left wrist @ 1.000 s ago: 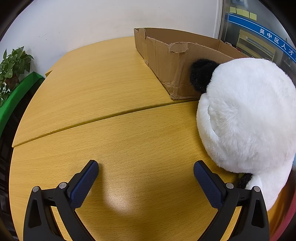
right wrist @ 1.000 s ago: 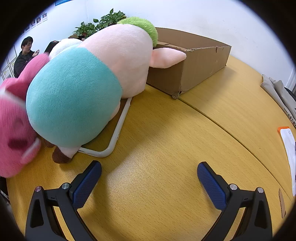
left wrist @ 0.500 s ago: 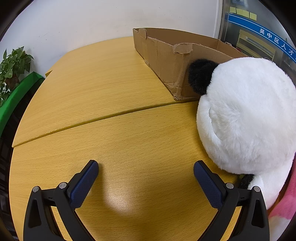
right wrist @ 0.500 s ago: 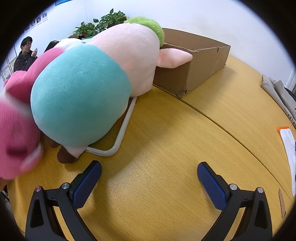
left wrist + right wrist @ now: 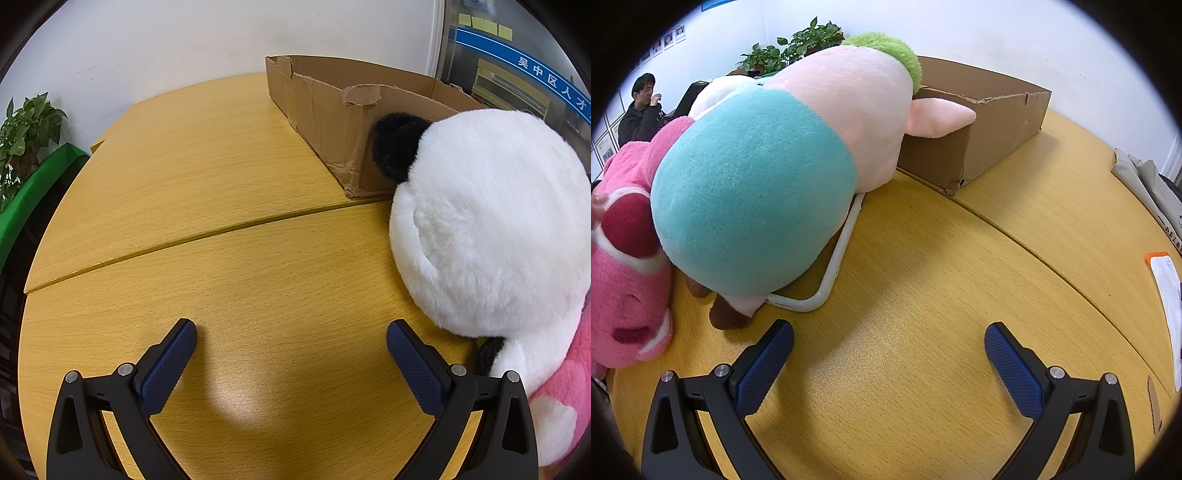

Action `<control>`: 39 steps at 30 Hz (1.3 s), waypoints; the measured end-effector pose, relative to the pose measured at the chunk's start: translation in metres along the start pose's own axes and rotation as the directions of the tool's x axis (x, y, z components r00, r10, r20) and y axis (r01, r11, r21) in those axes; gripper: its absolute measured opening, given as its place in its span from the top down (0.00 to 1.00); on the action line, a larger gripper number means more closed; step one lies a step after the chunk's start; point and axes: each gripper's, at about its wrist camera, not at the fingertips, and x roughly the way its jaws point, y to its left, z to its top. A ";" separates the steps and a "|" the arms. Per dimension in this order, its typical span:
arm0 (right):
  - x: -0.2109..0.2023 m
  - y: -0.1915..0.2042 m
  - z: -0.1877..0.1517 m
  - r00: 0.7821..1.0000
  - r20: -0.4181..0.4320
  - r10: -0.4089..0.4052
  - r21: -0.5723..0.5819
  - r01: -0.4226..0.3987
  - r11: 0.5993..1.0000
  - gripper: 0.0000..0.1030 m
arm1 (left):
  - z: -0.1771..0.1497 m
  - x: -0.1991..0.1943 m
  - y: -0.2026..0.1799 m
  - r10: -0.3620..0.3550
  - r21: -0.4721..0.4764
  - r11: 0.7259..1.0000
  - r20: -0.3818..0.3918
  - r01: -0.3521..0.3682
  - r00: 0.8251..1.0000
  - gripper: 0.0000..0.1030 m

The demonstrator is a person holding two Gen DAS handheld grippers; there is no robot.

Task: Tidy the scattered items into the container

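Observation:
A cardboard box point(image 5: 332, 110) stands open at the back of the yellow wooden table point(image 5: 221, 258); it also shows in the right wrist view point(image 5: 990, 125). A white panda plush point(image 5: 487, 221) lies against the box's near corner, to the right of my left gripper point(image 5: 291, 336), which is open and empty. A pink plush point(image 5: 565, 387) lies beside the panda. In the right wrist view a pig plush in pink and teal with green hair point(image 5: 783, 166) lies to the left of the box, and the pink plush point(image 5: 624, 266) lies left of it. My right gripper point(image 5: 890, 339) is open and empty.
A white metal frame point(image 5: 831, 273) lies under the pig plush. Papers with an orange edge point(image 5: 1167, 288) lie at the table's right rim. Potted plants point(image 5: 22, 136) stand beyond the table's left edge. A seated person point(image 5: 641, 110) is in the far left background.
The right gripper has moved closer to the pig plush, which now looks larger. The left view has shifted slightly; more of the pink plush shows at its right edge. Both grippers stay open.

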 end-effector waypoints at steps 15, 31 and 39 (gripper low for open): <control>0.000 -0.001 0.000 1.000 0.000 0.000 -0.001 0.000 1.000 0.00 | 0.000 0.000 0.000 0.000 0.001 1.000 0.000 0.000 1.000 0.00; 0.001 -0.002 0.001 1.000 0.000 -0.009 0.014 0.009 1.000 0.00 | 0.000 0.001 0.001 0.000 -0.002 1.000 0.000 0.000 1.000 0.00; 0.000 0.010 -0.002 0.987 -0.018 -0.157 0.222 0.157 0.962 0.00 | -0.006 -0.005 -0.011 0.102 -0.133 0.986 -0.003 -0.102 0.995 0.00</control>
